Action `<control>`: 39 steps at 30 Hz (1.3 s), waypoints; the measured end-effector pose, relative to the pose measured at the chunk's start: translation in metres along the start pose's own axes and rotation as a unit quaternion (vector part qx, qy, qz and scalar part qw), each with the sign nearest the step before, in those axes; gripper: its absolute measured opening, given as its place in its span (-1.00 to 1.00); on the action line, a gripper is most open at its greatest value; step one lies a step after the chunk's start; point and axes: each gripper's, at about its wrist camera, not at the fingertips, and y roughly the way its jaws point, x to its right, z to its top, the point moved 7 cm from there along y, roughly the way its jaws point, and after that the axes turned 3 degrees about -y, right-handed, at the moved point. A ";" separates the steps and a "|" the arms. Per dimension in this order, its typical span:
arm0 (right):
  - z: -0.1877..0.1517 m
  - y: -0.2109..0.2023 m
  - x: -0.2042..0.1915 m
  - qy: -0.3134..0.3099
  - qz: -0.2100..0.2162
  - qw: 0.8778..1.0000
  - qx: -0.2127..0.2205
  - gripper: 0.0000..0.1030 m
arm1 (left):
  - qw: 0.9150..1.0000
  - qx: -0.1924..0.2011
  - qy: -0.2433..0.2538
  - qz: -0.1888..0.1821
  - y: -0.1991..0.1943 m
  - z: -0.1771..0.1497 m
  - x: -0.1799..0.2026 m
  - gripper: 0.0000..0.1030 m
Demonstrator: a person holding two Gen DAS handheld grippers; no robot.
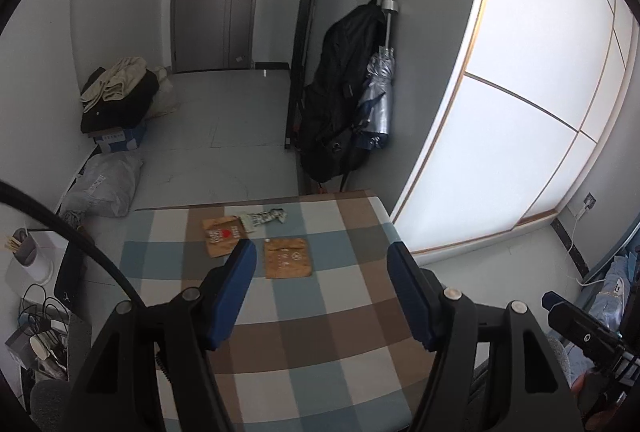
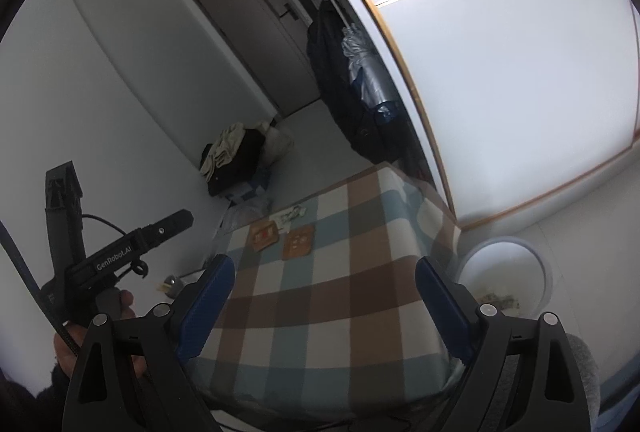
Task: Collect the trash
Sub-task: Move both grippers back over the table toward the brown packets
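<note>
A: Both wrist cameras look forward and down from above the near end of the checked table [image 1: 320,332].

B: Both views share its far end and the door [image 2: 256,32].

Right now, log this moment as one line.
left hand-held gripper: open, empty | right hand-held gripper: open, empty | brown packets, wrapper: on checked table | bin: beside table

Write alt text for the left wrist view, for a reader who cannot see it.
The left tool hangs open and empty over a checked tablecloth, pointing at two brown paper packets and a crumpled wrapper near the far edge. Beyond lie a grey floor, a closed door, piled clothes and a hanging black backpack.
</note>
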 end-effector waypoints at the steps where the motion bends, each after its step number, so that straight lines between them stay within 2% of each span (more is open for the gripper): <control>1: -0.002 0.003 -0.009 -0.008 -0.001 1.000 -0.003 0.79 | 1.000 0.004 -0.009 0.000 -0.005 0.001 -0.008 0.24; 6: -0.005 0.019 -0.043 -0.028 -0.006 0.999 -0.021 0.79 | 0.999 0.032 -0.038 0.012 -0.025 0.009 -0.046 0.24; 11: -0.002 0.035 -0.081 -0.049 0.001 0.999 -0.018 0.79 | 0.997 0.051 -0.055 0.024 -0.039 0.014 -0.079 0.24; 19: -0.009 0.081 -0.133 -0.094 -0.004 0.995 -0.041 0.79 | 0.995 0.068 -0.065 0.044 -0.030 0.020 -0.119 0.24; 23: -0.015 0.108 -0.137 -0.095 -0.027 0.993 -0.059 0.79 | 0.993 0.070 -0.079 0.046 -0.020 0.019 -0.140 0.30; 28: -0.026 0.143 -0.131 -0.085 -0.045 0.990 -0.101 0.79 | 0.992 0.070 -0.081 0.068 0.012 0.023 -0.168 0.36; 33: -0.031 0.171 -0.117 -0.078 -0.077 0.986 -0.126 0.79 | 0.988 0.065 -0.118 0.073 0.033 0.014 -0.193 0.36; 35: -0.031 0.183 -0.108 -0.074 -0.092 0.984 -0.136 0.79 | 0.989 0.054 -0.116 0.074 0.042 0.005 -0.196 0.38; 37: -0.031 0.195 -0.099 -0.073 -0.113 0.980 -0.149 0.79 | 0.991 0.027 -0.109 0.077 0.052 0.002 -0.198 0.38; 39: -0.032 0.209 -0.091 -0.074 -0.125 0.976 -0.164 0.79 | 0.991 0.023 -0.111 0.067 0.053 0.006 -0.198 0.38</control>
